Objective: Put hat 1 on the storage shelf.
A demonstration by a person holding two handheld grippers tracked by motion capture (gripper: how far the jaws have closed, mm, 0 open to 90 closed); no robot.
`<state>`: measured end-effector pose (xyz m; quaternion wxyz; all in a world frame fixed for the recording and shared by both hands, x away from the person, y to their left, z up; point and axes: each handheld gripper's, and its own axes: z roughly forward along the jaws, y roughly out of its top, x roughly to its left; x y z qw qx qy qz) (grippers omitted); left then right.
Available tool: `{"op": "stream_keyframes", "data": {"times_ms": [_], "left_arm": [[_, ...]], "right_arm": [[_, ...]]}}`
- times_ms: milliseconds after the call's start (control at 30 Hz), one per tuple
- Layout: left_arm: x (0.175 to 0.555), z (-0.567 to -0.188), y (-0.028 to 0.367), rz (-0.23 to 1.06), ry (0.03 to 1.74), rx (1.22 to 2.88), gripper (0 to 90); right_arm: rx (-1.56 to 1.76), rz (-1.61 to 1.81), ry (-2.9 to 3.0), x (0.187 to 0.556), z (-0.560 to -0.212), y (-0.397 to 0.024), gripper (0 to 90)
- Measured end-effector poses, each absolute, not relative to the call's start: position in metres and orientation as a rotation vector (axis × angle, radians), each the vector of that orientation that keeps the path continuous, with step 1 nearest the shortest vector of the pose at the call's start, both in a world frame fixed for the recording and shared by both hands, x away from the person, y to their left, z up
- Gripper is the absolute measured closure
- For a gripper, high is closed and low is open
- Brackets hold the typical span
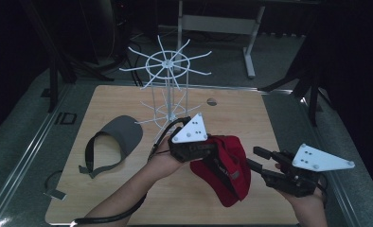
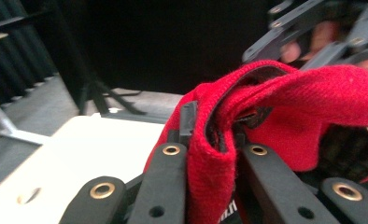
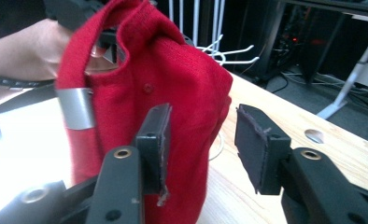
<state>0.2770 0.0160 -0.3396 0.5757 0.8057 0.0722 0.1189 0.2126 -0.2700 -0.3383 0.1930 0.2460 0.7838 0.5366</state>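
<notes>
Now the left gripper [image 1: 208,152] has its two black jaws pinched tight on a fold of the red cap [image 1: 227,170], the cloth bunched up between them in the left gripper view, where the fabric [image 2: 285,116] rises just ahead of the jaws and drapes off to the right. Seen from the high view, the cap hangs from that grip above the wooden table [image 1: 128,198], sagging down toward the person's side. Just beyond the cap, on its far side from the left gripper, the right gripper [image 1: 260,158] points at it with its jaws parted and nothing pressed between the pads; in the right gripper view one pad [image 3: 154,135] sits in front of the red cloth while the other [image 3: 254,140] stands clear over bare table, and whether the nearer pad touches the cap I cannot tell. A silver tag [image 3: 77,108] shows on the cap's band there. Behind the left gripper, farther up the table, stands a white wire rack [image 1: 168,80] with spokes fanning out from a ring. Off to the left gripper's outer side a grey visor [image 1: 113,142] lies flat on the table, well apart from the cap.
</notes>
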Motion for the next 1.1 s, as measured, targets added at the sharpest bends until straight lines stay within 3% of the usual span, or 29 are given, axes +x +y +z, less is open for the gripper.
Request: {"op": "stream_keyframes", "data": {"times_ms": [267, 467, 1000, 1100], "left_arm": [[0.270, -0.337, 0.013, 0.232, 0.080, 1.884, 85.3], [0.272, -0.337, 0.013, 0.230, 0.074, 1.895, 85.1], [0.274, -0.338, 0.019, 0.208, 0.080, 1.875, 83.0], [0.273, -0.339, 0.020, 0.229, 0.097, 1.895, 71.9]], "right_arm": [[0.623, 1.516, 2.255, 0.218, -0.336, -0.257, 59.0], [0.577, 1.492, 2.288, 0.215, -0.334, -0.255, 86.4], [0.651, 1.563, 2.206, 0.215, -0.328, -0.265, 88.8], [0.651, 1.556, 2.200, 0.216, -0.328, -0.265, 88.8]]}}
